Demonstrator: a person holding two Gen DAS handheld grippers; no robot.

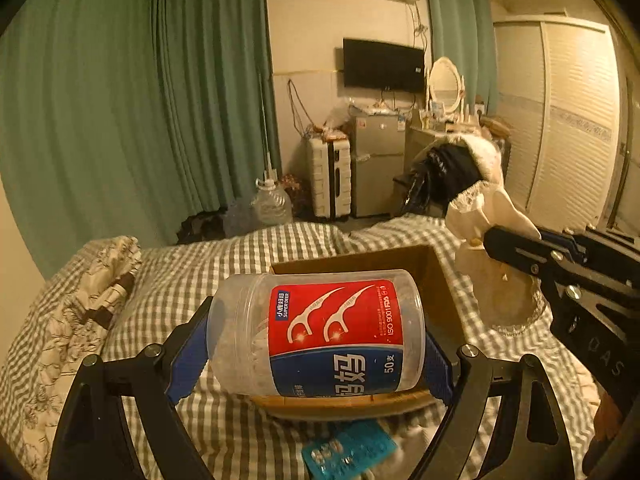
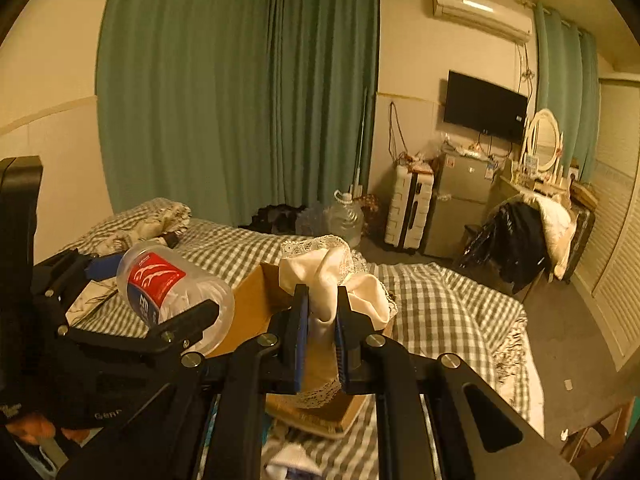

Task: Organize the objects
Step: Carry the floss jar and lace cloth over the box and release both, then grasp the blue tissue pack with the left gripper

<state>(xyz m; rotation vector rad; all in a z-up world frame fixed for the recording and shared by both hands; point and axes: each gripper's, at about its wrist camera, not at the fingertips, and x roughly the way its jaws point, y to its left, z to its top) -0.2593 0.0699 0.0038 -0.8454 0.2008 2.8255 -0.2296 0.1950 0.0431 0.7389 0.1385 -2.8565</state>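
Note:
My left gripper point(image 1: 316, 344) is shut on a clear plastic jar of dental floss picks point(image 1: 320, 332) with a red and blue label, held on its side above an open cardboard box point(image 1: 432, 280) on the bed. The same jar point(image 2: 172, 292) shows at the left of the right wrist view. My right gripper point(image 2: 322, 320) is shut on a cream cloth with lace trim point(image 2: 332, 280), which hangs over the box point(image 2: 256, 304). In the left wrist view that cloth point(image 1: 496, 240) hangs from the right gripper's fingers at the right.
The box sits on a bed with a grey checked cover point(image 1: 240, 256). A floral pillow point(image 1: 80, 312) lies at the left, a teal packet point(image 1: 352, 452) below the box. Beyond the bed stand green curtains point(image 1: 120, 100), a water jug point(image 1: 272, 204), a suitcase point(image 1: 328, 176), a small fridge point(image 1: 376, 168) and a wardrobe point(image 1: 568, 120).

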